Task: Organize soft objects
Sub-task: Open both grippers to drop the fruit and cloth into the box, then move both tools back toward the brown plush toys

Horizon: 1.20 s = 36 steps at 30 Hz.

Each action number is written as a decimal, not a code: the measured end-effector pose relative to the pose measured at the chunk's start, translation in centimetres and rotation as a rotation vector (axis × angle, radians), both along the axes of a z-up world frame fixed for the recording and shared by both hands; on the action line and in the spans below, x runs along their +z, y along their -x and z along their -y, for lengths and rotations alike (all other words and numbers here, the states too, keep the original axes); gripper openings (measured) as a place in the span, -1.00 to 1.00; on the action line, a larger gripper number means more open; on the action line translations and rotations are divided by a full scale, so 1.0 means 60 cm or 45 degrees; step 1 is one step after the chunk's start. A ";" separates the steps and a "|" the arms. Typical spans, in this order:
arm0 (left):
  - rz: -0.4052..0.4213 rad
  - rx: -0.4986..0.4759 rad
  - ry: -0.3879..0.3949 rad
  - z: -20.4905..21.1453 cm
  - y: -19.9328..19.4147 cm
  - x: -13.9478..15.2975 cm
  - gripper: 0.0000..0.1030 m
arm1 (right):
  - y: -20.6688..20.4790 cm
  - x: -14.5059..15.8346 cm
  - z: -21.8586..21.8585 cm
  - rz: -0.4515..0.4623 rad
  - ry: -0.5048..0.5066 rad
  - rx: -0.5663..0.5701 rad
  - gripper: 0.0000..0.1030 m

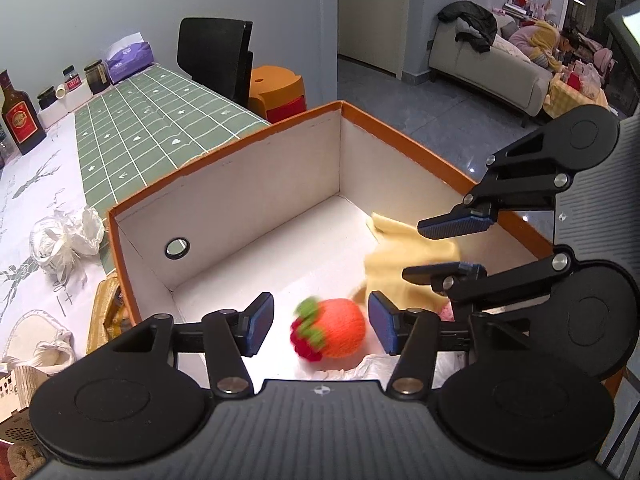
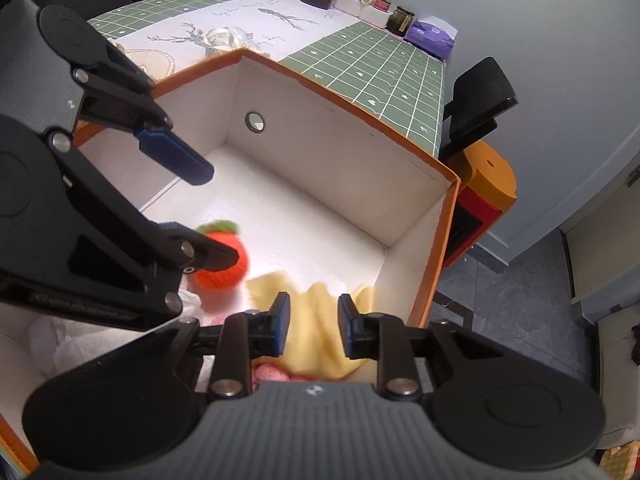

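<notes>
An orange knitted fruit (image 1: 334,334) with a green and red top lies blurred inside the orange-rimmed white box (image 1: 256,200), below my open left gripper (image 1: 320,324); it touches neither pad. It also shows in the right wrist view (image 2: 222,258). A yellow cloth (image 2: 320,320) lies in the box between the open fingers of my right gripper (image 2: 313,326); it also shows in the left wrist view (image 1: 400,260). A pink soft item (image 2: 272,372) and white fabric (image 2: 80,344) lie in the box near me.
The box (image 2: 340,92) stands on a table with a green checked cloth (image 1: 152,120). A crumpled white plastic bag (image 1: 66,240), a red bottle (image 1: 18,116), jars and a purple tissue pack (image 1: 130,56) sit on the table. A black chair (image 1: 216,56) and orange stool (image 1: 276,92) stand behind.
</notes>
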State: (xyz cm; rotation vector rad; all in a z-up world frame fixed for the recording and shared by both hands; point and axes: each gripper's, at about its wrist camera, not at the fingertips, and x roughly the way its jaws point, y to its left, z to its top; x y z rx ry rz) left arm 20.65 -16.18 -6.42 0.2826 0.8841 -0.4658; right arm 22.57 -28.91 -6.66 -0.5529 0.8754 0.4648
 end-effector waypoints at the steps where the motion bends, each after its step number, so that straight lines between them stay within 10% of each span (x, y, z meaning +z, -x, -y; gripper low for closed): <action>1: 0.005 0.001 0.005 -0.002 0.001 0.004 0.29 | 0.002 0.002 -0.002 0.004 0.007 0.002 -0.36; 17: 0.160 0.090 0.118 -0.060 0.054 0.063 0.30 | 0.056 0.060 -0.027 0.138 -0.033 -0.089 0.00; 36: 0.436 0.253 0.124 -0.168 0.179 0.091 0.29 | 0.199 0.116 -0.117 0.352 -0.421 -0.144 0.07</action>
